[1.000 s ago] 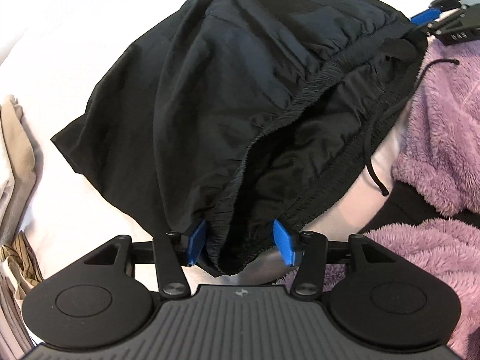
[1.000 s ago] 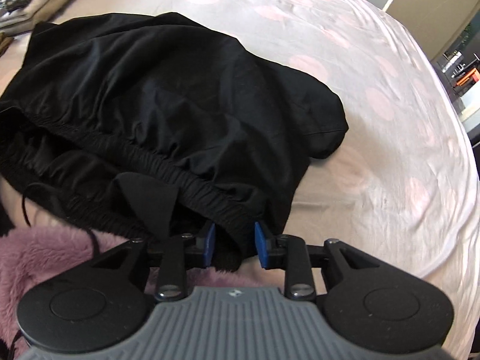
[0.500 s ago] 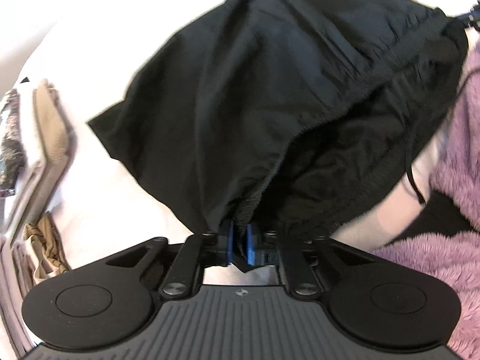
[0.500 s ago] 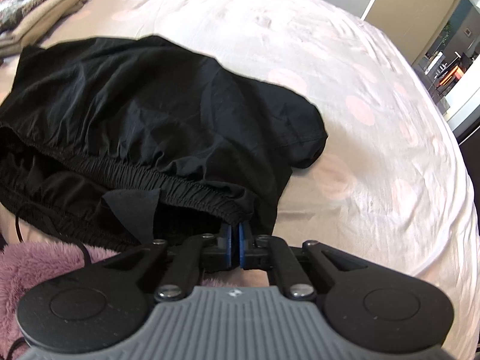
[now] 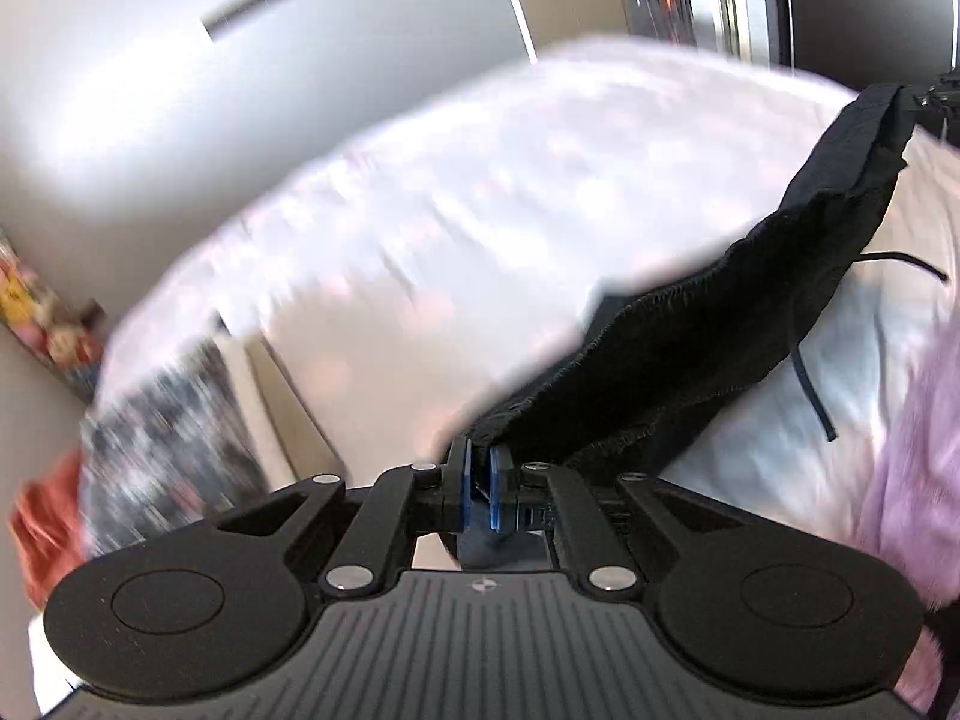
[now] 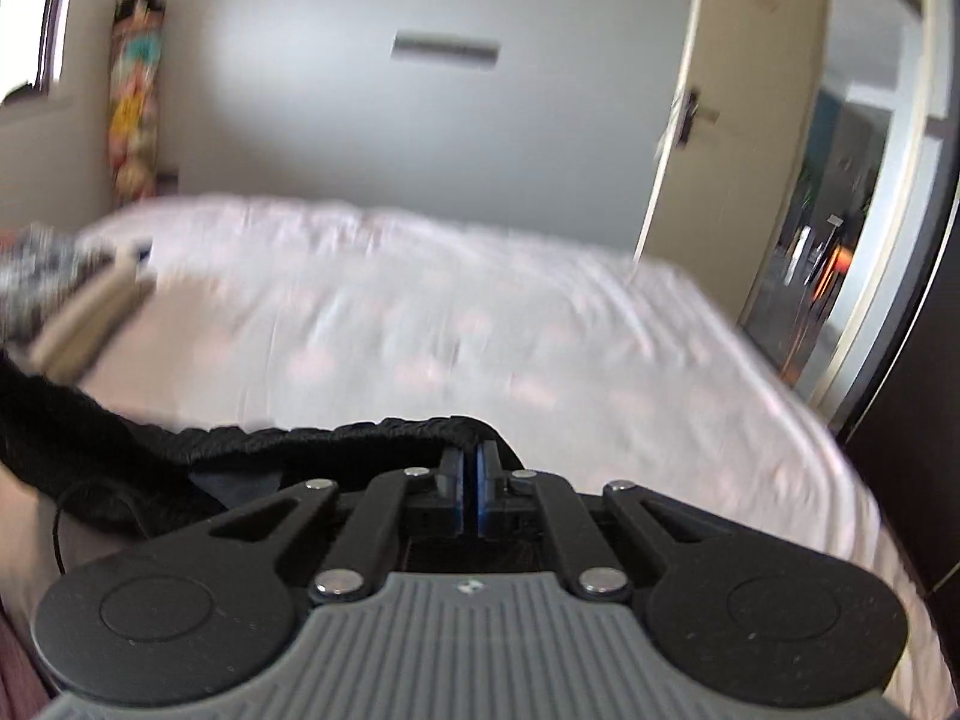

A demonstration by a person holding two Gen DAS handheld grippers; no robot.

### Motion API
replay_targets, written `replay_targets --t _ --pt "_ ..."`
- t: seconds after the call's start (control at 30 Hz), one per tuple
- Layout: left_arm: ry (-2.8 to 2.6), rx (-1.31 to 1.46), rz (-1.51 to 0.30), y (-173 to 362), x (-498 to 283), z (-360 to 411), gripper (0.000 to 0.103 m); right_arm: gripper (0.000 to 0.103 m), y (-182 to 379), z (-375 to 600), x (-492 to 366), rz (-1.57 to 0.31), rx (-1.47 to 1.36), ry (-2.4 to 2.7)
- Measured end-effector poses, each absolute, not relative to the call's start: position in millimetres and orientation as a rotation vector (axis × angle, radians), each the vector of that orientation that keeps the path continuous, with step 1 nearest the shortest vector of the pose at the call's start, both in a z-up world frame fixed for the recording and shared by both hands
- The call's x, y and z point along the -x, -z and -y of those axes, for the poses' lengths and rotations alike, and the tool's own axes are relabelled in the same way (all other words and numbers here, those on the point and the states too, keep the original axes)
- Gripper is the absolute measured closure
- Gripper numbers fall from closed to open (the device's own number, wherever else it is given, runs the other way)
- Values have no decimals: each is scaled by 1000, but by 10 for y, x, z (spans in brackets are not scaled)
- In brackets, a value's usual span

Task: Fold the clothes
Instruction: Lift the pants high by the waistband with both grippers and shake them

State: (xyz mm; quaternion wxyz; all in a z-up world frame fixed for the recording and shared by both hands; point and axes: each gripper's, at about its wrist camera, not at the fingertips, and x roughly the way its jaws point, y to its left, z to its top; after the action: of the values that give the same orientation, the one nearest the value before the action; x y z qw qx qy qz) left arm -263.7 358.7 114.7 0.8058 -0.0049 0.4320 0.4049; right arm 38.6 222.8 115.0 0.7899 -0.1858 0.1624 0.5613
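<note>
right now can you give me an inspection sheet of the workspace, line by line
surface: bed with a pale spotted sheet, blurred in both views
job's things: black shorts, waistband strung between the two grippers, drawstring dangling
clutter: folded stack at the bed's left edge; purple fleece at the near right; something orange beside the stack, too blurred to name
grippers: left gripper shut on the waistband; right gripper shut on its other end
cables: nothing seen
surroundings: grey wall, open door, colourful hanging in the corner
</note>
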Motion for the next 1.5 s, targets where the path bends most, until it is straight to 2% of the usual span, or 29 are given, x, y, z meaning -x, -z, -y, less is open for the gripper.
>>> replay_targets --t 0.17,0.27,0.37,0.47,0.57,0.73,0.9,1.03,1.1,1.23,1.5 --pt "-1007 34 -690 -1874 2926 -3714 100 98 -1345 -2424 -132 -408 410 -1364" --pt "-1035 34 -661 -2034 2999 -3722 100 98 -1282 -2497 -20 -426 404 -1398" --pt "-1006 49 -719 -1820 2962 -3682 100 99 -1211 -2564 78 -443 391 -1424" --pt "-969 70 -777 -1560 2910 -3640 100 99 -1472 -2354 -232 -405 140 -1344" --pt "-950 109 -757 -1424 2922 -3644 100 99 -1687 -2295 -334 -433 155 -1387" --pt "-923 192 -596 -1568 3040 -3645 100 99 -1248 -2502 -55 -537 473 -1446" --pt "-940 249 -446 -1782 3238 -3667 100 99 -695 -2624 -38 -740 522 -1463" --pt "-983 231 -526 -1637 3245 -3747 100 99 -560 -2592 -57 -798 473 -1470" --pt "-1020 230 -551 -1548 3277 -3769 100 99 -751 -2551 -96 -723 404 -1448" --pt "-1012 247 -541 -1608 3356 -3822 100 99 -1445 -2354 -183 -449 325 -1376" --pt "-980 89 -485 -2353 3053 -3914 100 99 -2665 -2270 -292 -96 256 -1294"
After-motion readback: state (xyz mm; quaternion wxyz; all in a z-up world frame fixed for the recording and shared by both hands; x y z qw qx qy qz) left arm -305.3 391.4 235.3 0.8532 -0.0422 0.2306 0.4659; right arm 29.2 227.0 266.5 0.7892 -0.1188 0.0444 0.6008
